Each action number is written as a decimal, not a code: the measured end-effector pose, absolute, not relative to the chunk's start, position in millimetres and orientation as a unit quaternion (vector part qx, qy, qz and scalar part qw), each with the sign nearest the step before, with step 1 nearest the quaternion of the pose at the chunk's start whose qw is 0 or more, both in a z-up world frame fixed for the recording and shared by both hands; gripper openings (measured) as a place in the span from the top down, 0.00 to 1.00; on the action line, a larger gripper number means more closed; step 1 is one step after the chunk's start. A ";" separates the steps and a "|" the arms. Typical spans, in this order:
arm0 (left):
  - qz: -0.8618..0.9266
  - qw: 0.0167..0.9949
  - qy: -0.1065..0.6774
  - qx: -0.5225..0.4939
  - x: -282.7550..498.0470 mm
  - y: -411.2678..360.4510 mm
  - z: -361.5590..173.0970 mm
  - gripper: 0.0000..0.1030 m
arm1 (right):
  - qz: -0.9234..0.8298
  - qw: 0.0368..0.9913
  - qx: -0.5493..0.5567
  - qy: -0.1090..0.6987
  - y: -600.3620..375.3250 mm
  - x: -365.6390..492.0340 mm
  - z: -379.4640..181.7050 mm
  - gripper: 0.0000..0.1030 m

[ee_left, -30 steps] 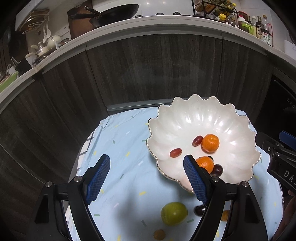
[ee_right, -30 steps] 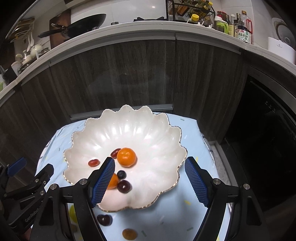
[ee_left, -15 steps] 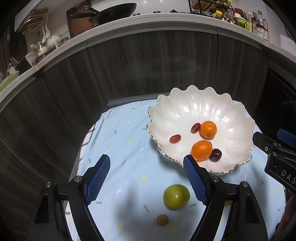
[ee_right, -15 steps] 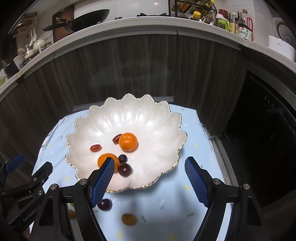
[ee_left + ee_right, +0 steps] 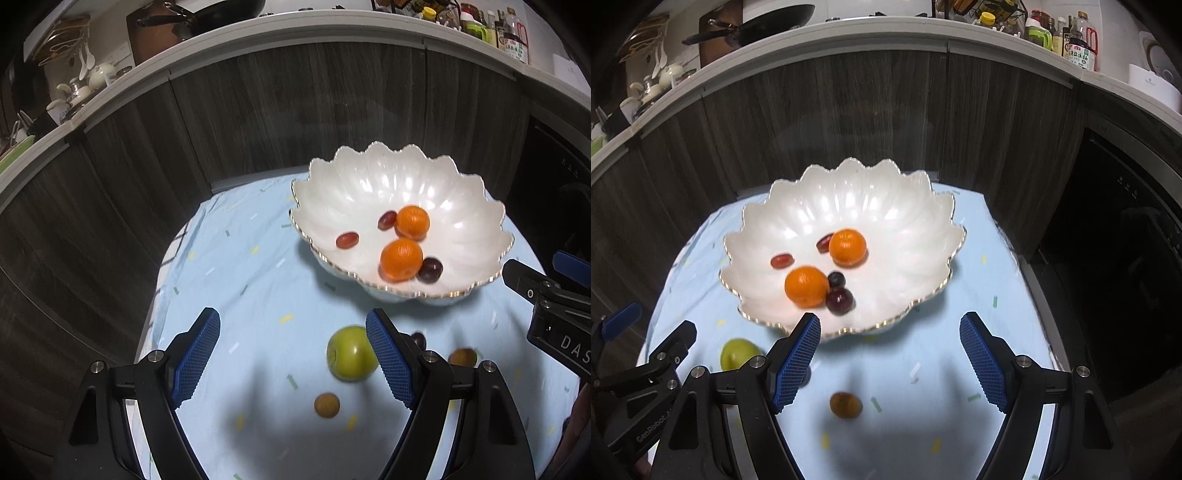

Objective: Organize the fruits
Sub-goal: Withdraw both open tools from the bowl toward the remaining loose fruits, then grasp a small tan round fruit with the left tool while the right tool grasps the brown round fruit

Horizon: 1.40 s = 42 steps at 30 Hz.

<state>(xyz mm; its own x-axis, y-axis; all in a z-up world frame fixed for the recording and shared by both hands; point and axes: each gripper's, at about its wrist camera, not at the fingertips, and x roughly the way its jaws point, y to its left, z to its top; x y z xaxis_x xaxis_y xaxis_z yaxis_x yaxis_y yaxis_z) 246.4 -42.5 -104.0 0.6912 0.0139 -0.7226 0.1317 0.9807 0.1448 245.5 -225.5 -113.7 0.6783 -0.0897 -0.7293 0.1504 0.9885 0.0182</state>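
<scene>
Both grippers have drawn back from the bowl (image 5: 480, 206), left gripper (image 5: 293, 354) and right gripper (image 5: 890, 360) wide open, empty; green fruit (image 5: 349, 352) lies on the bench beside the left's inner pad — centre it before closing

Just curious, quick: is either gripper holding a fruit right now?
Left gripper: open, holding nothing.
Right gripper: open, holding nothing.
</scene>
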 end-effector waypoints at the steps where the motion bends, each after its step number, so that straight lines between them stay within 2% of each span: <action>1: -0.032 0.914 0.394 0.095 243.8 -42.0 -106.8 0.21 | -0.065 0.914 0.035 0.398 -224.3 243.5 -116.6 0.24; 24: -0.028 0.902 0.420 0.091 222.9 -33.7 -154.6 0.22 | -0.048 0.902 0.020 0.428 -210.5 227.0 -159.0 0.24; 27: -0.027 0.900 0.426 0.089 221.6 -32.4 -160.3 0.23 | -0.042 0.900 0.021 0.434 -207.9 226.7 -164.7 0.24; 29: -0.028 0.898 0.430 0.089 221.7 -32.4 -164.5 0.30 | -0.039 0.899 0.019 0.436 -206.2 226.5 -167.7 0.24; 32: -0.028 0.894 0.438 0.087 222.3 -31.9 -171.0 0.34 | -0.035 0.898 0.015 0.439 -203.5 226.9 -170.9 0.24; 42: -0.036 0.894 0.440 0.078 221.2 -36.0 -180.3 0.40 | -0.027 0.894 0.017 0.447 -200.3 230.2 -179.9 0.26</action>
